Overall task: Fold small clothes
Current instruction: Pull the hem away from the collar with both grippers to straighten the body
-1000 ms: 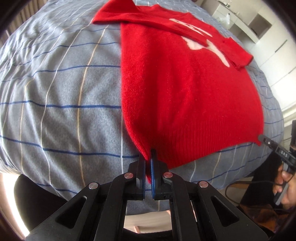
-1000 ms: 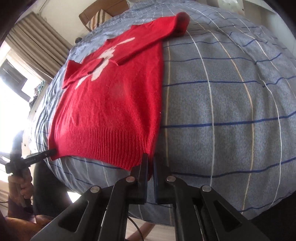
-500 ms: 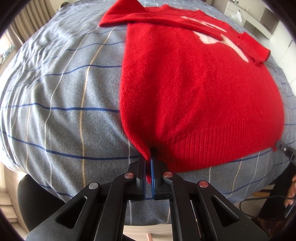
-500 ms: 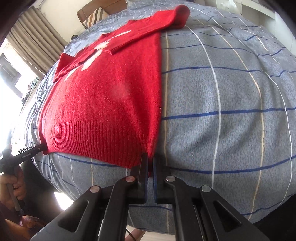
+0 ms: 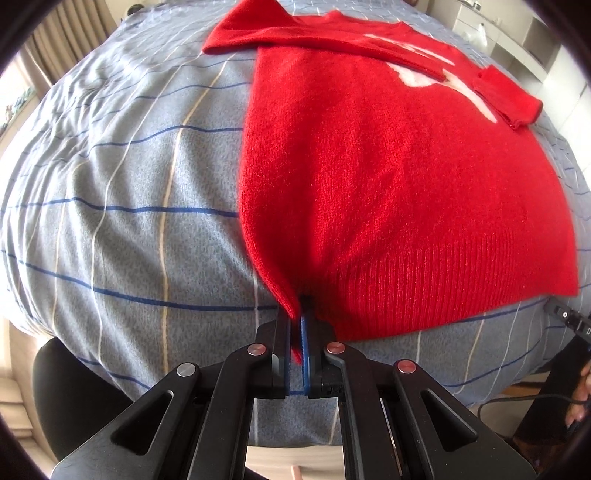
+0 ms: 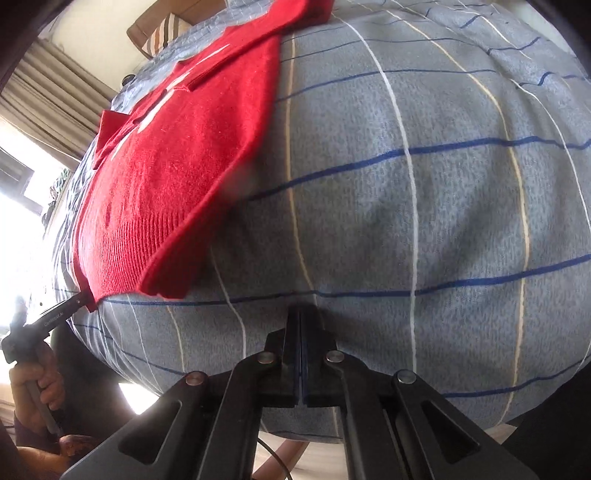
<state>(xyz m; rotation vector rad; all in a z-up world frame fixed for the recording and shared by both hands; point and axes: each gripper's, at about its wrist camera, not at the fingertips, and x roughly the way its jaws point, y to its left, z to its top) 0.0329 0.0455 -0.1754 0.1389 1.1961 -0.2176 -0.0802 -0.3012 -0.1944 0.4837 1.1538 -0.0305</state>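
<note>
A small red knit sweater [image 5: 388,177] with a white pattern lies on a grey-blue checked bedsheet [image 5: 129,184], its sleeves folded across the chest. My left gripper [image 5: 295,321] is shut on the sweater's near-left hem corner. In the right wrist view the sweater [image 6: 177,147] lies to the left, its near hem corner loose and slightly raised. My right gripper [image 6: 301,317] is shut and empty, to the right of that corner over the bare sheet [image 6: 424,203]. The left gripper [image 6: 62,314] shows at the sweater's far hem corner.
The bed's near edge runs just below both grippers. A black chair [image 5: 62,398] stands under the left edge. Cabinets [image 5: 517,33] stand beyond the bed. Curtains and a bright window [image 6: 37,122] are at the left in the right wrist view.
My right gripper has let go of the hem corner and moved right, off the sweater. My left gripper still holds its corner and has come lower and closer to the sheet.
</note>
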